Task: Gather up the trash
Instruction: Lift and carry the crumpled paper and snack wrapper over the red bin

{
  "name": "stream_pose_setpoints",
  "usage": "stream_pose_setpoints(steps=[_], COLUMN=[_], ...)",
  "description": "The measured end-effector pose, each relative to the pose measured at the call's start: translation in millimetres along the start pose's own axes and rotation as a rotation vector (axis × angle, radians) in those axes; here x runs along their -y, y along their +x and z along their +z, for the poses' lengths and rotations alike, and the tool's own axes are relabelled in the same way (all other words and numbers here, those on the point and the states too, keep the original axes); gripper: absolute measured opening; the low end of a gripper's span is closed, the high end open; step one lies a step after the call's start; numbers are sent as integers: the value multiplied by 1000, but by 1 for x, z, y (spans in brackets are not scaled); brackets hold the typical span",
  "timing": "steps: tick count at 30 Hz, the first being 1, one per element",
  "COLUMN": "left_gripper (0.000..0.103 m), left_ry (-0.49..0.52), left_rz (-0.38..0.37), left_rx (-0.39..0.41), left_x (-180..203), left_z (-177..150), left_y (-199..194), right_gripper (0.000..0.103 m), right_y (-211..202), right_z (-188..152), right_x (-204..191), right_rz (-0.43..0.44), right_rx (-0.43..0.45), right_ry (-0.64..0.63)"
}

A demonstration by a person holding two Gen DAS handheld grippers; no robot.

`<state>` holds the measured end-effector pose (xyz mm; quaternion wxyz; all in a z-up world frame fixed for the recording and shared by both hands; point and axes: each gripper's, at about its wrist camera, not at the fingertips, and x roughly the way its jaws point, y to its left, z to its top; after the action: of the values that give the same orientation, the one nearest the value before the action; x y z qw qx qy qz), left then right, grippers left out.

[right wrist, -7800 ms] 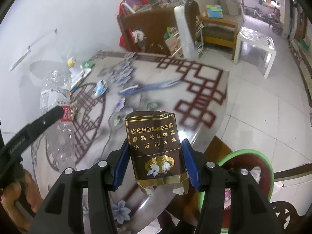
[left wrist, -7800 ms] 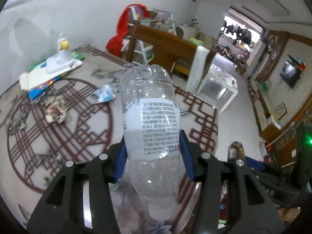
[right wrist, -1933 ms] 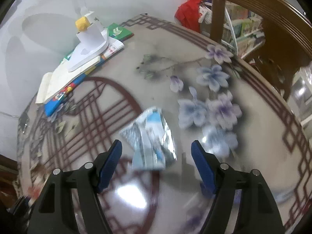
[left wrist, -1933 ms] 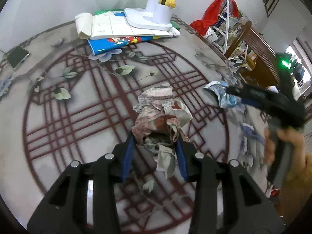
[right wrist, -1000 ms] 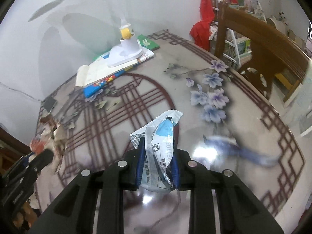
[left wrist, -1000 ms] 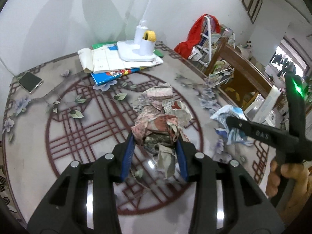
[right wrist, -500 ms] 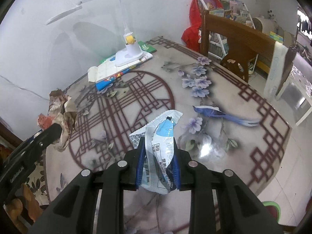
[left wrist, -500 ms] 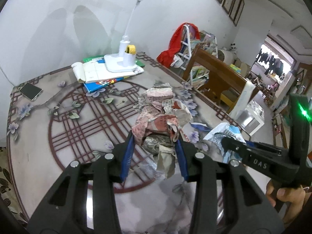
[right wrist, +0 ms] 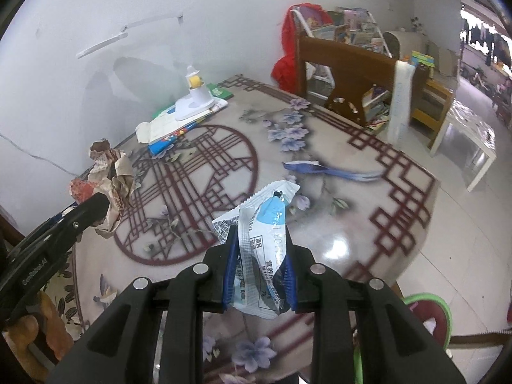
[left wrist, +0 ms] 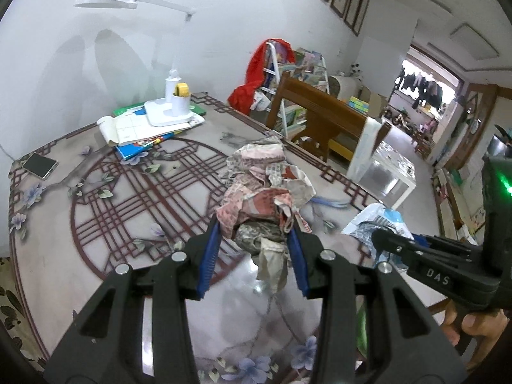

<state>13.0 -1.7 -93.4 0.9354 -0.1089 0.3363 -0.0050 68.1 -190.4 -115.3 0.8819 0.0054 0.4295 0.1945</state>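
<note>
A crumpled wad of newspaper [left wrist: 262,192] is pinched between the blue pads of my left gripper [left wrist: 254,252], lifted clear above the patterned table [left wrist: 96,224]. My right gripper [right wrist: 257,272] is shut on a silver and blue snack wrapper [right wrist: 267,224], also held in the air over the table. In the left wrist view the right gripper [left wrist: 380,240] with its wrapper [left wrist: 374,224] shows at the right. In the right wrist view the left gripper [right wrist: 96,204] and the newspaper wad [right wrist: 110,172] show at the left. A green-rimmed bin [right wrist: 428,316] sits on the floor beyond the table's near edge.
At the back of the table a white desk lamp [left wrist: 169,108] stands on a stack of books [left wrist: 140,131], and a phone [left wrist: 40,166] lies at the left. A wooden chair [left wrist: 320,121], a bookshelf [right wrist: 345,28] and a small white table [left wrist: 390,176] stand past the table.
Both grippers have pulled back and risen from the table with their loads still held. More of the room and the table's near edge has come into view.
</note>
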Motion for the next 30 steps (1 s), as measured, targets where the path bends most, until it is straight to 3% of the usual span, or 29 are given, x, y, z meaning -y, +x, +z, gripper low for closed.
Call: stream_pose_setpoints(steps=[16,30], left_gripper=[40,40], left_ry=[44,77], left_rz=[-36,-54], left_rx=[-2,-41], left_x=[64,159], left_z=[-23,-61], left_y=[-20,-33], right_gripper=[26,26], right_y=[-52,-119], right_z=[-33,-87], right_x=[41,138], right_rz=[-14,-43], right_rx=[23,27], right_ry=[14,72])
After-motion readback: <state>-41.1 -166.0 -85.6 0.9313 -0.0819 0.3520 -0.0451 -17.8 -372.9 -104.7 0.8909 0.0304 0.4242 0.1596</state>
